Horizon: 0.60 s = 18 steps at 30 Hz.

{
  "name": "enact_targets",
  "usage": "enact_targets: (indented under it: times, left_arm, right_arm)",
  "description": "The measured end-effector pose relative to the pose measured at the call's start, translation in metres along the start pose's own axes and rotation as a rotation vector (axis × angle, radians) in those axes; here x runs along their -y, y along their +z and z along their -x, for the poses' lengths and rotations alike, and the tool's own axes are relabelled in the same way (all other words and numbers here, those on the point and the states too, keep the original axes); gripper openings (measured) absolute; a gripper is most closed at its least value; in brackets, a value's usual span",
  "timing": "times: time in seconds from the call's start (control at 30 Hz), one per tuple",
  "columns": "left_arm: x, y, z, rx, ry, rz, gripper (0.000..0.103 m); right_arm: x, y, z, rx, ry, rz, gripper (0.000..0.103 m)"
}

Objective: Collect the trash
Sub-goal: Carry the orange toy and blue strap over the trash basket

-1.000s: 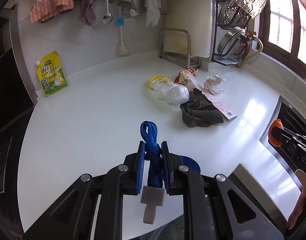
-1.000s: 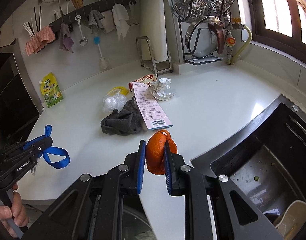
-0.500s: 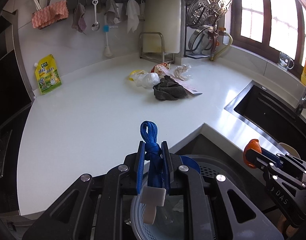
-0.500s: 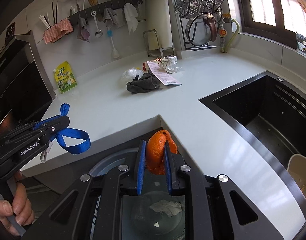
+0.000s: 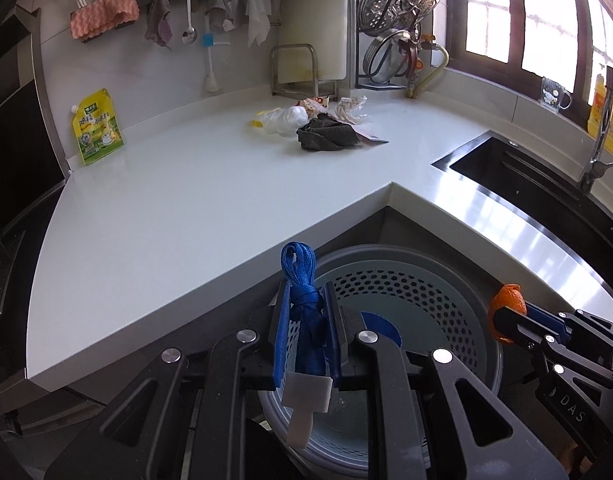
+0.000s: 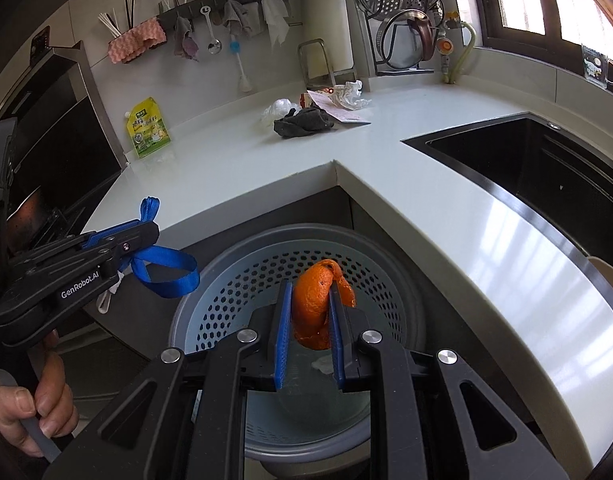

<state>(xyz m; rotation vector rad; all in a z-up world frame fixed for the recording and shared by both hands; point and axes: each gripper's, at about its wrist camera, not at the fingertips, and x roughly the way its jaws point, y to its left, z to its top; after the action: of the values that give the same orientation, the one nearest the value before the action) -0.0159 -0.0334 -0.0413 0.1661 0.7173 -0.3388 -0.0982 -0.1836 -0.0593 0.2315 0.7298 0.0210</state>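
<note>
Left wrist view: the left claw [image 5: 306, 320] is clamped on a bunched blue strap [image 5: 302, 292], its loop sticking up past the fingertips toward twelve o'clock and a white tag [image 5: 306, 396] hanging behind the pads. Directly under and beyond the claw sits the round perforated trash bin [image 5: 410, 300], tucked below the inner corner of the white tabletop [image 5: 186, 216]; holding the strap there looks meant for a drop straight into it. At three o'clock the right claw [image 5: 506, 316] pinches an orange peel [image 5: 506, 300] over the bin's far rim. More trash waits on the tabletop at twelve o'clock, well apart from both claws: a crumpled clear plastic bag [image 5: 284, 120], a dark grey rag [image 5: 326, 138] and crumpled paper [image 5: 352, 110].

Right wrist view: the right claw [image 6: 308, 312] is closed on the orange peel [image 6: 318, 300], which stands upright between the blue pads and pokes above them. The trash bin [image 6: 226, 280] lies just below, its opening filling the space from five to eight o'clock, so the peel is likely poised for release. At nine o'clock the left claw [image 6: 142, 236], gripped by a person's hand [image 6: 34, 412], holds the blue strap [image 6: 166, 268], whose loop dangles above the bin's near-left rim. The rag [image 6: 302, 124] and paper [image 6: 348, 94] sit on the tabletop [image 6: 426, 200] at twelve o'clock.
</note>
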Motion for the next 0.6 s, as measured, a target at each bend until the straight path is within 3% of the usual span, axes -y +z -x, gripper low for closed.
enact_targets:
  times: [0.6]
  left_arm:
    - [0.009, -0.025, -0.034, -0.079, -0.017, -0.004, 0.017]
  right_arm:
    - [0.0, -0.017, -0.032, -0.075, 0.051, -0.019, 0.017]
